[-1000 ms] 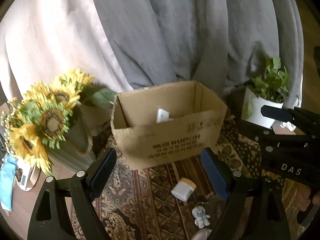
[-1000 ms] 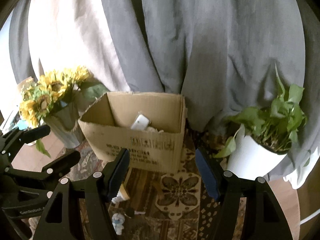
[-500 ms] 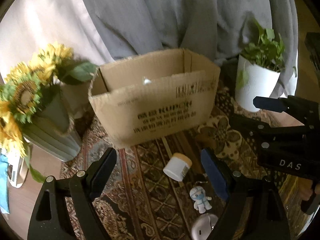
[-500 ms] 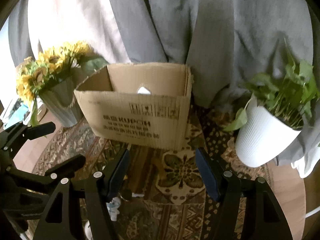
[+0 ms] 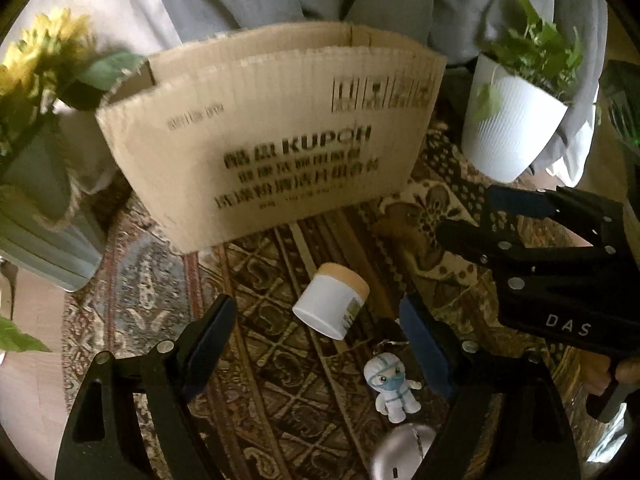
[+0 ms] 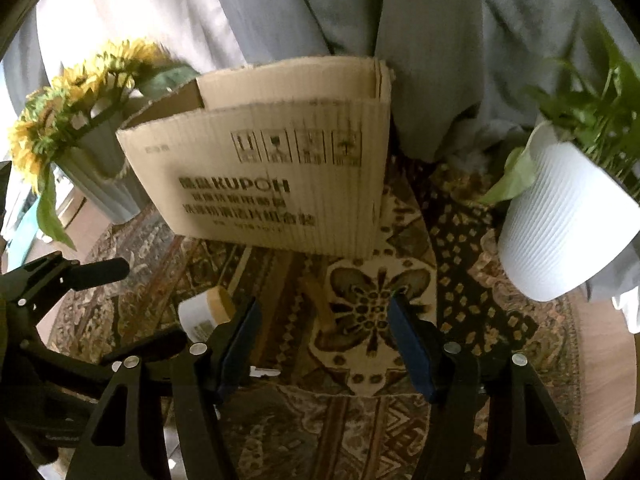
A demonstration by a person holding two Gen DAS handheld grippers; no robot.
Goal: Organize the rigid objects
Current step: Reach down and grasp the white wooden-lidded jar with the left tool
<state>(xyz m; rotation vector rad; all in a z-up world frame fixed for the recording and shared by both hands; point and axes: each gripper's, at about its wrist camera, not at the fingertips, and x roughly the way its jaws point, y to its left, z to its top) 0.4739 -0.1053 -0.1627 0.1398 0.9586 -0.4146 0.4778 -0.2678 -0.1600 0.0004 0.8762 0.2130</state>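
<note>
A cardboard box (image 5: 276, 140) stands open on the patterned rug; it also shows in the right wrist view (image 6: 272, 184). A white jar with a tan lid (image 5: 332, 300) lies on its side on the rug, between my left gripper's open fingers. My left gripper (image 5: 320, 344) is open and empty above it. A small white figurine (image 5: 392, 388) and a silver rounded object (image 5: 404, 456) lie nearer me. My right gripper (image 6: 324, 344) is open and empty over the rug, right of the jar (image 6: 204, 312).
A sunflower vase (image 5: 36, 184) stands left of the box. A white potted plant (image 5: 512, 132) stands at its right, also in the right wrist view (image 6: 560, 220). Grey curtains hang behind. Bare wooden floor (image 6: 604, 360) borders the rug.
Both grippers have dropped and tilted down toward the rug. The box now looks larger and its inside is hidden. The jar now lies between the left fingers.
</note>
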